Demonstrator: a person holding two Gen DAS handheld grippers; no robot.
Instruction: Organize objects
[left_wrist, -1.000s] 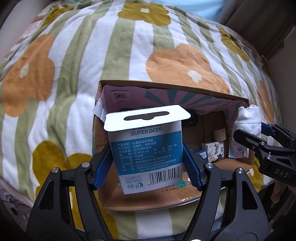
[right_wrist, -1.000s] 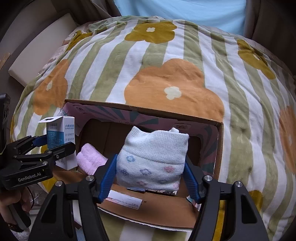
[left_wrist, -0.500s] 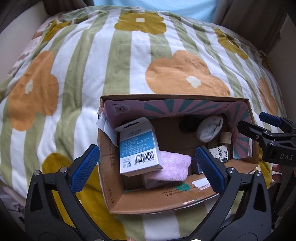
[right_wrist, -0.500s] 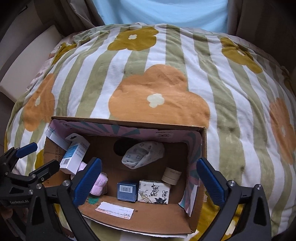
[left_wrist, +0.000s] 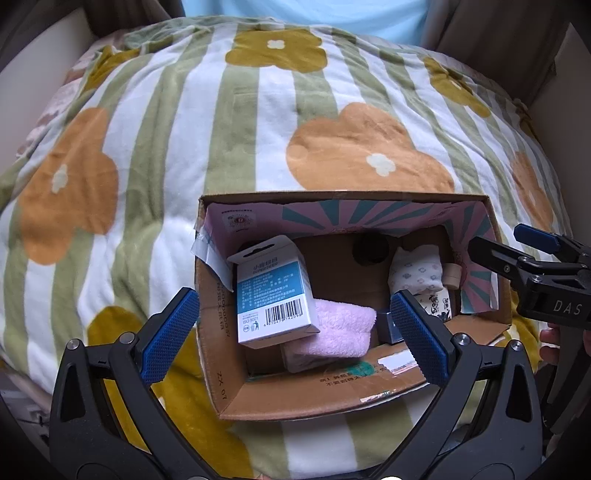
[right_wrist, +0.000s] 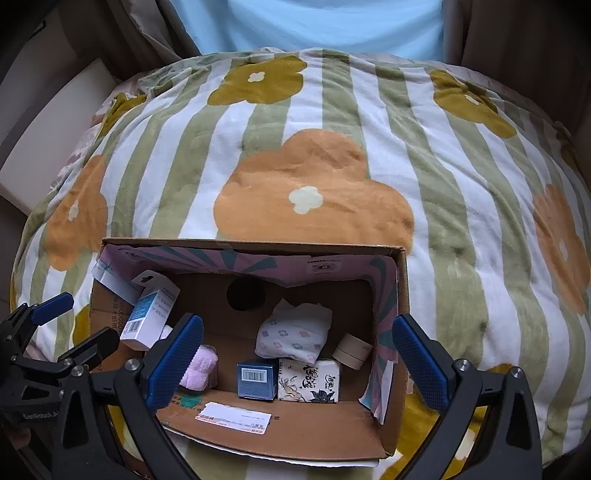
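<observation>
An open cardboard box lies on a flower-print blanket. Inside it, a white and blue carton leans at the left on a pink towel. A white floral sock bundle rests at the right, above a tissue pack, a small blue box and a tape roll. My left gripper is open and empty above the box's near left. My right gripper is open and empty above the box's near side.
The striped blanket with orange and mustard flowers covers the bed all around the box. A pale blue surface lies beyond the bed. A beige panel runs along the left side.
Both grippers opened and pulled back. The left let the white and blue carton go into the box's left part; the right dropped the sock bundle into the right part.
</observation>
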